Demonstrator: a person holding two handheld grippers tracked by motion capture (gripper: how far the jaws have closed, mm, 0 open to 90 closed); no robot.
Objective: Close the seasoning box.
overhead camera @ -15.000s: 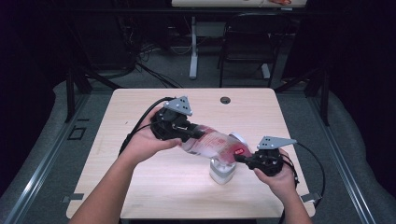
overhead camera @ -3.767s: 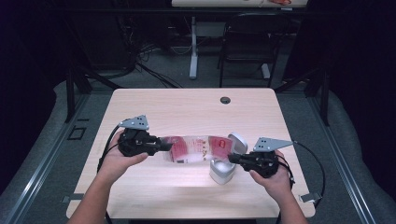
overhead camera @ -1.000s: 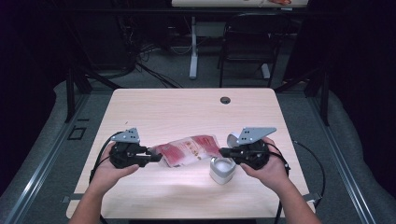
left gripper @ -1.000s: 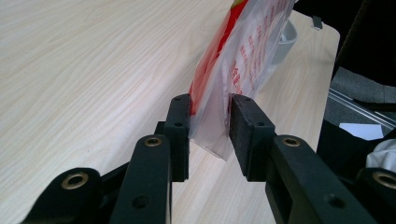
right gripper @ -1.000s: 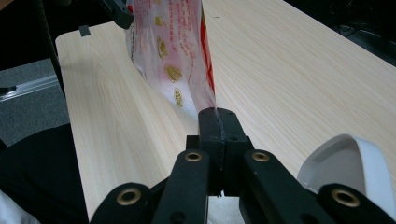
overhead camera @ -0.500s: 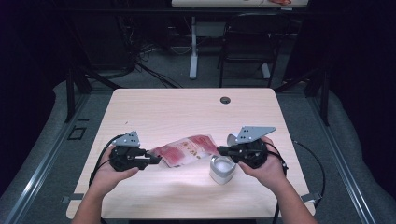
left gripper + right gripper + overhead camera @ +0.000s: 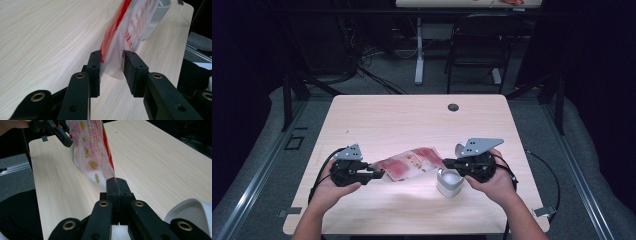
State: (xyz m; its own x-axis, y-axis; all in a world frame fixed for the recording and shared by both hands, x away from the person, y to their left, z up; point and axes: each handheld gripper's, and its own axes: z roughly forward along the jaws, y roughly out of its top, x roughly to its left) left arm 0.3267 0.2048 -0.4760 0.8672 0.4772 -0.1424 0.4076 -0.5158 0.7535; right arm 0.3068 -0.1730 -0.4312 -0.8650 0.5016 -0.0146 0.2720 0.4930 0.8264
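A: Left jaws [image 7: 112,63]?

B: They have just been opening. The bag [image 7: 130,30] end sits between them, touching the inner face of one jaw, a sliver of gap at the other. Released, not pinching.

A: Right jaws [image 7: 116,185]?

B: Clenched on the bag's other corner, film nipped at the tips. The bag runs from my right jaws across to the left ones. A white cup [image 7: 449,182] stands just below the right jaws on the table [image 7: 412,120].

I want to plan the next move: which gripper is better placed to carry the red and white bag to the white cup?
Right. The right gripper is shut on the bag beside the white cup; the left gripper, farther away, has just been opening, its jaws loose around the bag's end.
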